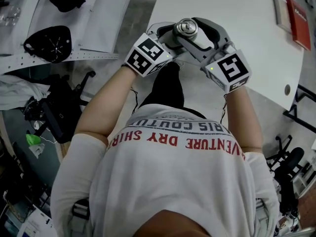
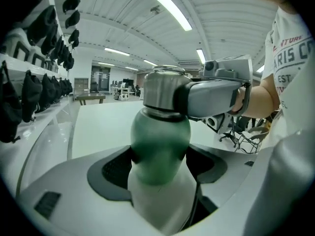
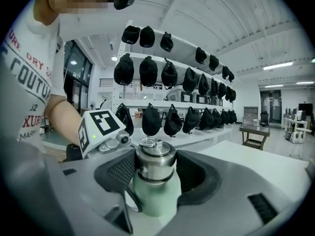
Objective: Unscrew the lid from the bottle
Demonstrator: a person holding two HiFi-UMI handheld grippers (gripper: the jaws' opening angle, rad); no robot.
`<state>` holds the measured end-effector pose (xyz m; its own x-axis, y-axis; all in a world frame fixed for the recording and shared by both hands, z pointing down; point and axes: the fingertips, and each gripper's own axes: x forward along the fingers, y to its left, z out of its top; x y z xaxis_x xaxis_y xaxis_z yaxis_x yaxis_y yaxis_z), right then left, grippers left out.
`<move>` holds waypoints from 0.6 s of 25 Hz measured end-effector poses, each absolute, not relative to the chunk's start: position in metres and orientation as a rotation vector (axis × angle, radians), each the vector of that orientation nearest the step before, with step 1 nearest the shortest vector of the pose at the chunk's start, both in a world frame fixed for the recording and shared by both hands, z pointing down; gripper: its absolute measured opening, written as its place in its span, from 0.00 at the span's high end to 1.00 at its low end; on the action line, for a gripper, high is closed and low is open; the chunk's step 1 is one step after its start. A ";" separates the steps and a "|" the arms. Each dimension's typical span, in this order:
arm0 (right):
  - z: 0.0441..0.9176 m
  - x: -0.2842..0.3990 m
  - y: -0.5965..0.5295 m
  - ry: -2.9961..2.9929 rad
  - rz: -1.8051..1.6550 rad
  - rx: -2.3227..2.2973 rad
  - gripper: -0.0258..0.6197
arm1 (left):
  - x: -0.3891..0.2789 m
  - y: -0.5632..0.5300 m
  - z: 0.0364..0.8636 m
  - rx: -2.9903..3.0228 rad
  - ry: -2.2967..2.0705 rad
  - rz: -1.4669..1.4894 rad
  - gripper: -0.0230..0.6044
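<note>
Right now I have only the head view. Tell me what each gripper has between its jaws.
Observer: The left gripper is clamped on the bottle, on its green body below the neck.
Operator: Now the right one.
Observer: The right gripper has its pads on both sides of the steel lid.
Operator: Report whether the lid is off.
Observer: Not yet. It sits on the bottle's neck, with no gap that I can see.
</note>
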<state>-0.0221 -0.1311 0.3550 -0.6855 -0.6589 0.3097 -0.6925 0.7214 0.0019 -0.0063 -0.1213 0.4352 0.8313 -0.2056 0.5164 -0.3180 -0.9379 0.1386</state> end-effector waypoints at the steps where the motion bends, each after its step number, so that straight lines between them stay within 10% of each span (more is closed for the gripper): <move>1: 0.355 -0.022 -0.132 -2.639 0.161 1.039 0.56 | -0.006 -0.122 0.436 2.804 -0.367 0.758 0.39; 15: 0.356 -0.032 -0.130 -2.640 0.081 0.679 0.56 | -0.013 -0.119 0.442 2.865 0.148 0.960 0.40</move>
<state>-0.0321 -0.1301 0.3562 -0.7967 -0.4497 0.4038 -0.4736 0.8796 0.0450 -0.0131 -0.1191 0.4424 0.7947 0.1295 0.5931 0.0558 -0.9884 0.1410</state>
